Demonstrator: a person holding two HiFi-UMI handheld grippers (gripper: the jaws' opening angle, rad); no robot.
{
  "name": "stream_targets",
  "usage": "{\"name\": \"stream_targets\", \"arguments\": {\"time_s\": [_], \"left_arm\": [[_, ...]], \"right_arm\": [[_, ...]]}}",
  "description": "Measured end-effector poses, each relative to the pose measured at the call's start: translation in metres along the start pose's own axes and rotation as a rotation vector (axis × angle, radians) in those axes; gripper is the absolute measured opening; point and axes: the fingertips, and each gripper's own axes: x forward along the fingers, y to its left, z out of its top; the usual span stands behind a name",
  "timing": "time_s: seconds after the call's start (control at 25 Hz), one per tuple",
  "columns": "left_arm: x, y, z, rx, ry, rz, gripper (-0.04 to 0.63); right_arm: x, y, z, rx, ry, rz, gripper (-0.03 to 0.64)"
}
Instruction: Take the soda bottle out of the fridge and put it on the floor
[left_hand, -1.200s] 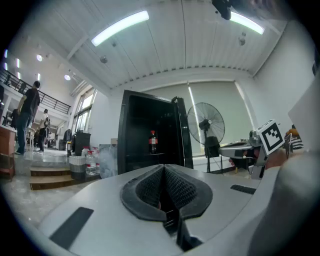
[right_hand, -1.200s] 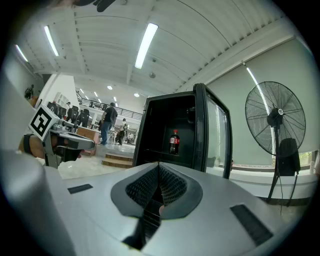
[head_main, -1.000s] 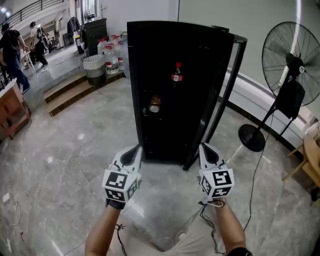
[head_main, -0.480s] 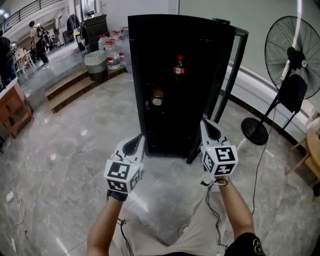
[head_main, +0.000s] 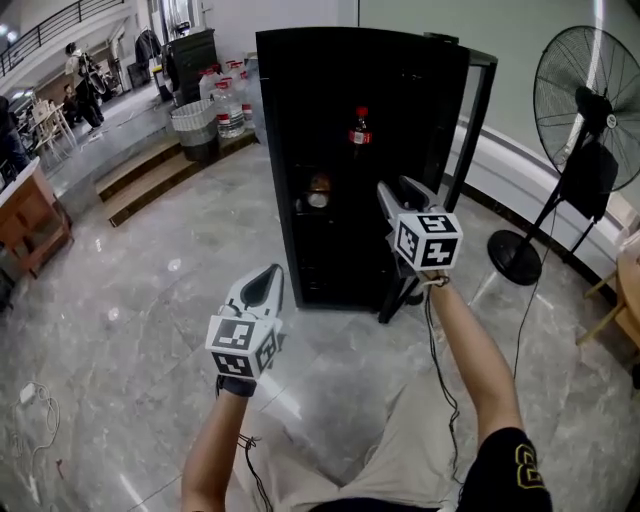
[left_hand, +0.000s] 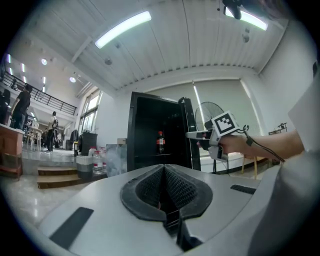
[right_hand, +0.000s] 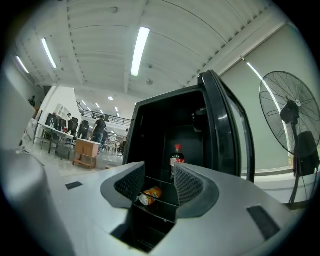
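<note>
Reaching toward the open fridge, the white right gripper (head_main: 400, 190) is held out ahead of the person. Its black ribbed jaws are opening, and nothing is between them. Seen along those jaws, the small dark plastic soda bottle (right_hand: 176, 156) with a red cap and red label lines up just beyond the gap, well apart from the pads. The bottle stands upright on an upper shelf (right_hand: 192, 169) deep inside the tall black fridge (head_main: 420, 100). Its door (head_main: 478, 120) is swung open on the right. On a lower shelf, nearer and a little left of the bottle, an orange drink can (head_main: 318, 192) lies on its side.

The white left gripper (head_main: 268, 280) hangs low and near on the left, over the polished grey marble floor (head_main: 130, 330). Its jaws are pressed together and empty.

A black pedestal fan (head_main: 590, 110) stands far right of the fridge.

By my reading, this is the approach step: the bottle is untouched and not yet taken out. The next move probably calls for carrying the right gripper farther in and slightly up. The jaws need to be spread wide enough to pass on both sides of the bottle's body, above the can, before closing.
</note>
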Motion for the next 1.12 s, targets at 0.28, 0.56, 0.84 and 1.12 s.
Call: {"name": "stream_targets", "arguments": {"time_s": [0.28, 0.56, 0.84, 1.12], "left_arm": [[-0.007, -0.007, 0.000, 0.022, 0.017, -0.010, 0.017], [-0.004, -0.004, -0.005, 0.011, 0.021, 0.004, 0.017], [0.004, -0.004, -0.020, -0.018, 0.026, -0.004, 0.015], [0.004, -0.003, -0.037, -0.020, 0.058, -0.018, 0.017]], "right_arm": [[0.064, -0.011, 0.001, 0.022, 0.015, 0.021, 0.226], [0.123, -0.032, -0.003, 0.013, 0.039, 0.004, 0.275], [0.166, -0.046, -0.013, 0.007, 0.064, -0.009, 0.304], [0.208, -0.068, -0.025, -0.014, 0.095, -0.039, 0.311]]}}
